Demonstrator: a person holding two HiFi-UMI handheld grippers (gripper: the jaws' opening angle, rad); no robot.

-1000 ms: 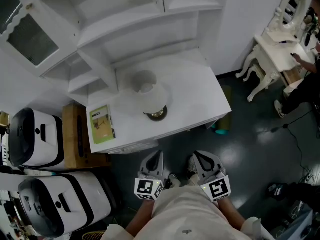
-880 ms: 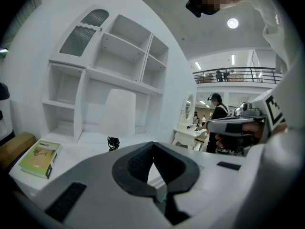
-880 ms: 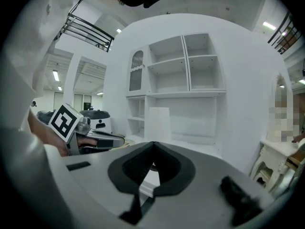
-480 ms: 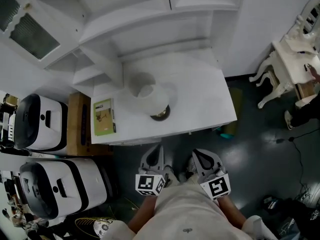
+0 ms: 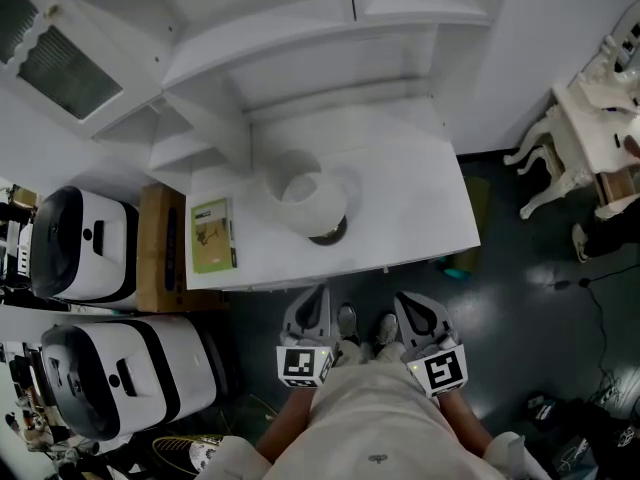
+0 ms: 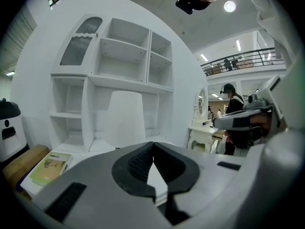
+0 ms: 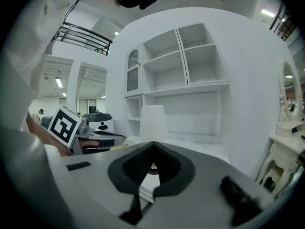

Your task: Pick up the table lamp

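White-shaded table lamp sits near the front edge of the white desk, but the grey left gripper and right gripper are both clamped shut and empty, so they'd probably just shove it over.

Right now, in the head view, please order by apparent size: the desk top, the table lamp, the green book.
1. desk top, clearly largest.
2. table lamp.
3. green book.
The last two look close, and the lamp rises nearer the camera: order unsure.
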